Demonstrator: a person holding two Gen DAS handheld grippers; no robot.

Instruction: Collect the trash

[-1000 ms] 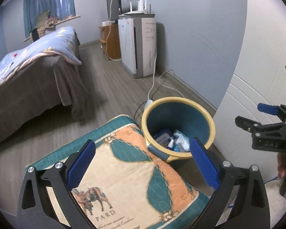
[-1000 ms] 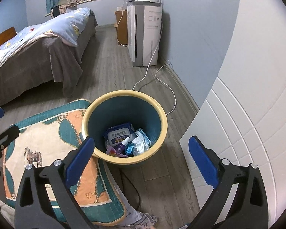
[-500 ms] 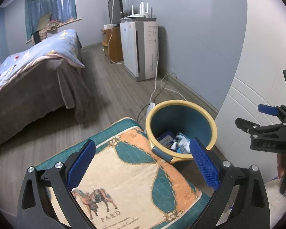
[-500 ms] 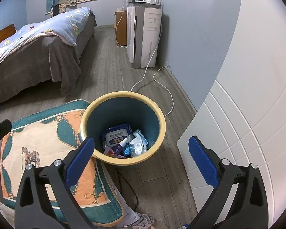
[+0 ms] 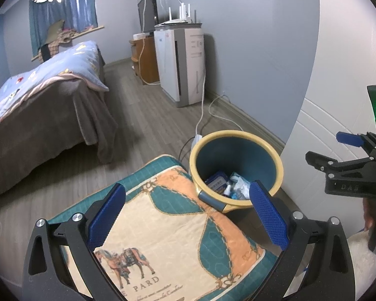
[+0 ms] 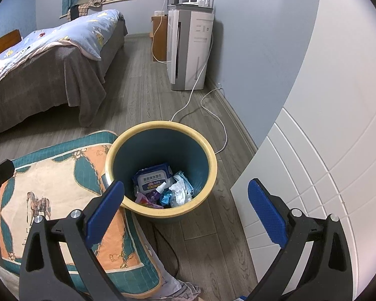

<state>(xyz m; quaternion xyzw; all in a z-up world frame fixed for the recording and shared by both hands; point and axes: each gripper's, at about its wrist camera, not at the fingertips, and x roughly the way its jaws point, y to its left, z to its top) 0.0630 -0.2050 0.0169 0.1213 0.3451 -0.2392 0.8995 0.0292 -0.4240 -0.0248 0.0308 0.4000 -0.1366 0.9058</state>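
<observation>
Both claws spread wide, nothing held: left claw [image 5: 188,215] low in frame over the cushion [image 5: 168,238]; right claw [image 6: 185,205] at lower centre.

Bin [image 6: 208,150], mid-frame, stands on the floor against the cushion's edge. Trash [image 6: 163,185] lies at its bottom: wipes pack, small bottle, crumpled tissue. Looks light, soft, crushable; the pack likely slick. Bin probably stiff; grip its rim.

Beyond: cable [image 6: 188,102], bed [image 6: 45,67].
</observation>
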